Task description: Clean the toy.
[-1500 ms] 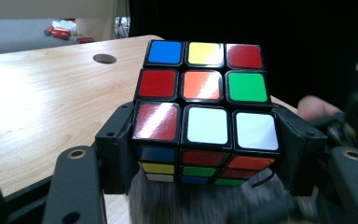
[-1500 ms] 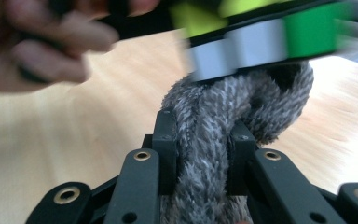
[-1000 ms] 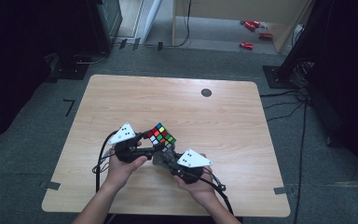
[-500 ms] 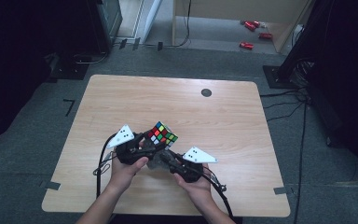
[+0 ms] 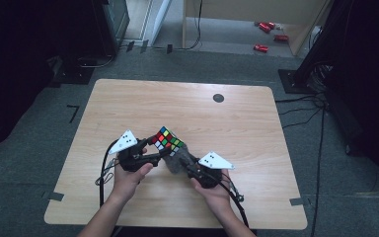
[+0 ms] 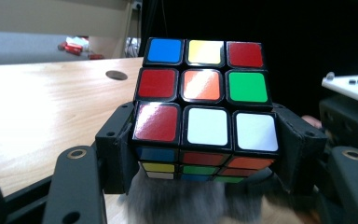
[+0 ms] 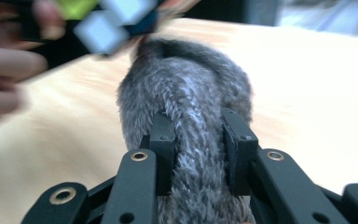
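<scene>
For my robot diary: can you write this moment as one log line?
left gripper: shut on puzzle cube | right gripper: shut on grey fuzzy cloth | cloth under cube | wooden table

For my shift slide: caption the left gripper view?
Left tongs clamp a scrambled puzzle cube above grey fuzzy cloth.

From above the near edge we look forward and down on the whole wooden table (image 5: 256, 123). Riding the left gripper (image 5: 150, 148), we face right and far, very close to the puzzle cube (image 6: 205, 105). Riding the right gripper (image 5: 186, 165), we face left, close to the grey furry cloth (image 7: 186, 116). All three views share cube and cloth.
</scene>
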A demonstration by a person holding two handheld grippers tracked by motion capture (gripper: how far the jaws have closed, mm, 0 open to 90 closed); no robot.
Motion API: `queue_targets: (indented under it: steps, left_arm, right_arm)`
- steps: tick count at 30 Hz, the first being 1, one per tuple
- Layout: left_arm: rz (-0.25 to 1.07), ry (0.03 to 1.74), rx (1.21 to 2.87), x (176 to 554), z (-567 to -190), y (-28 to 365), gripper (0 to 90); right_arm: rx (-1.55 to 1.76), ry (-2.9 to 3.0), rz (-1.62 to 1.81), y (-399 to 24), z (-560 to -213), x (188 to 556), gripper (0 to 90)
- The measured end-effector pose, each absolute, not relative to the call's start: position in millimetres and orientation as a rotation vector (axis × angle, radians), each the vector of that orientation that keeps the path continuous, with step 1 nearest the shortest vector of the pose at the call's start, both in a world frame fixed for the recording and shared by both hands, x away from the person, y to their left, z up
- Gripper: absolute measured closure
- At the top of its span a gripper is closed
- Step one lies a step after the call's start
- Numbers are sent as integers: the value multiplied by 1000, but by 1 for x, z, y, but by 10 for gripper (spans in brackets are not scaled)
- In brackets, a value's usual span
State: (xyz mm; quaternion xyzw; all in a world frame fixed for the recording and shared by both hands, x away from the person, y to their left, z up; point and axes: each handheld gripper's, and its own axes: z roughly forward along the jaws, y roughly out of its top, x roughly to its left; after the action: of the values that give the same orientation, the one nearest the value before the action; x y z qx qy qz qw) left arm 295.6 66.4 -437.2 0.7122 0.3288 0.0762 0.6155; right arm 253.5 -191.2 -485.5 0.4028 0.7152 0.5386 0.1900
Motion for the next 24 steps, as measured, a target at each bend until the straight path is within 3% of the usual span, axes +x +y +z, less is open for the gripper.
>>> queue_targets:
  steps: [13, 24]
  left_arm:
    - [154, 780, 1699, 300, -444, 63, 349]
    - [148, 800, 1705, 303, -445, 66, 349]
  right_arm:
    - [1260, 1966, 1261, -240, -498, 283, 636]
    - [1130, 1907, 1371, -246, -479, 279, 347]
